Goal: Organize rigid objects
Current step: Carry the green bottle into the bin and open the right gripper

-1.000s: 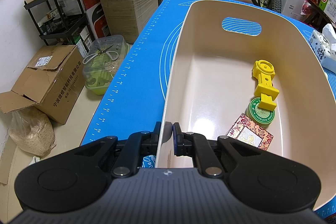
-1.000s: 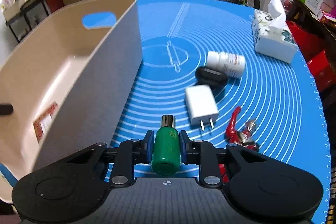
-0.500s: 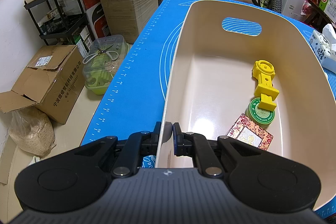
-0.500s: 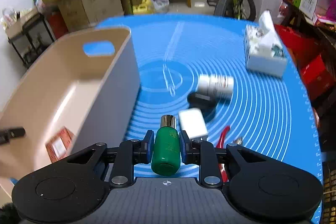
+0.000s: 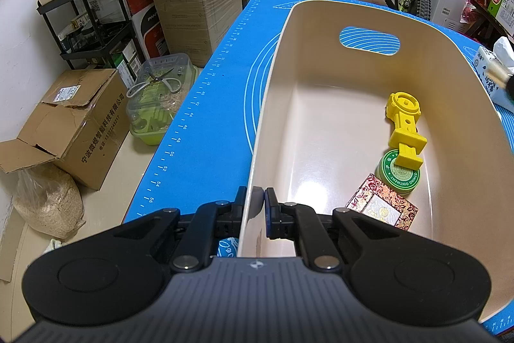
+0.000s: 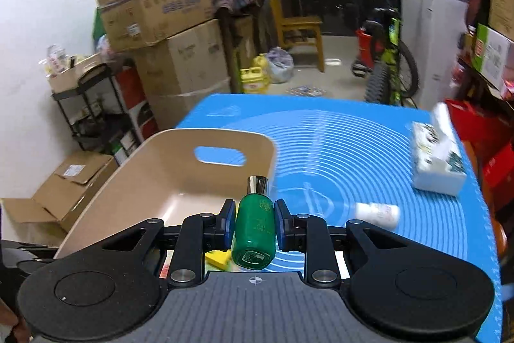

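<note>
The green bottle (image 6: 254,232) looks like smooth glass: stiff, fairly light, probably slippery and breakable, so a grip across its wide body seems safest. The right gripper (image 6: 253,229) clenches it there, metal cap pointing far, held above the near right edge of the beige bin (image 6: 180,169). The left gripper (image 5: 255,208) pinches the bin's near left wall, steadying it on the desk (image 5: 205,130).
</note>
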Demonstrator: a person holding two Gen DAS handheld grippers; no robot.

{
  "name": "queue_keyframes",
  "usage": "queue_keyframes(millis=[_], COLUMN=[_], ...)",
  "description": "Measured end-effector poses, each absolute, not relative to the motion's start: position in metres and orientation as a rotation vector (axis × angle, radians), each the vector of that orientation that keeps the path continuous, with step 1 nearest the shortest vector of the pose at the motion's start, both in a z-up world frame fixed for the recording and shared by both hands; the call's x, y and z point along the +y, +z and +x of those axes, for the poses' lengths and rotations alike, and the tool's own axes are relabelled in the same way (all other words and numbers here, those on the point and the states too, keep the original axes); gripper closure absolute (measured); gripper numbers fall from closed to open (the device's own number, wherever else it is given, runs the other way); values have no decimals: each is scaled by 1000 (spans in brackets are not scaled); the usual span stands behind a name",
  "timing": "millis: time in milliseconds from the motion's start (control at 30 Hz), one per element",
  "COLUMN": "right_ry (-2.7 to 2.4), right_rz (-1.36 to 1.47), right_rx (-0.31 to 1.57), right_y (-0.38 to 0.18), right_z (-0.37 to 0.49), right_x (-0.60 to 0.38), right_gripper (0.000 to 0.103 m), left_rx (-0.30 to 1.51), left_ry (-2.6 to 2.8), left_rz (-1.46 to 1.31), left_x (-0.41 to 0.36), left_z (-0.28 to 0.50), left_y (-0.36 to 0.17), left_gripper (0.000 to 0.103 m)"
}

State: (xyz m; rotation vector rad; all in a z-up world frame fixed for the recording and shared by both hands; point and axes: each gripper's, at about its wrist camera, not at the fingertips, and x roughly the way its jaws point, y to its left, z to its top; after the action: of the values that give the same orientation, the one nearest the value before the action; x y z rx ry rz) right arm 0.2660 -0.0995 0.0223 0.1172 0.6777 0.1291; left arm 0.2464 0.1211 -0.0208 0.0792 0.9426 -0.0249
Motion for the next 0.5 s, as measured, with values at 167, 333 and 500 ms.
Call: queue_keyframes(millis=[167,333,500], right_ry=[197,241,253], right_rz=[61,-4,-59], right_rx=[730,801,875], right_y=[12,-3,-22], right_z=[278,285,288], right_x=[-65,-36,-19], right_gripper=[69,69,69], left_rx=[942,942,941], left_ry=[-25,-28,-29], left_rz=[78,77,77], left_x=[121,121,120], left_z=[246,246,246], left_y=[-21,-21,-21], left_gripper=[91,91,91])
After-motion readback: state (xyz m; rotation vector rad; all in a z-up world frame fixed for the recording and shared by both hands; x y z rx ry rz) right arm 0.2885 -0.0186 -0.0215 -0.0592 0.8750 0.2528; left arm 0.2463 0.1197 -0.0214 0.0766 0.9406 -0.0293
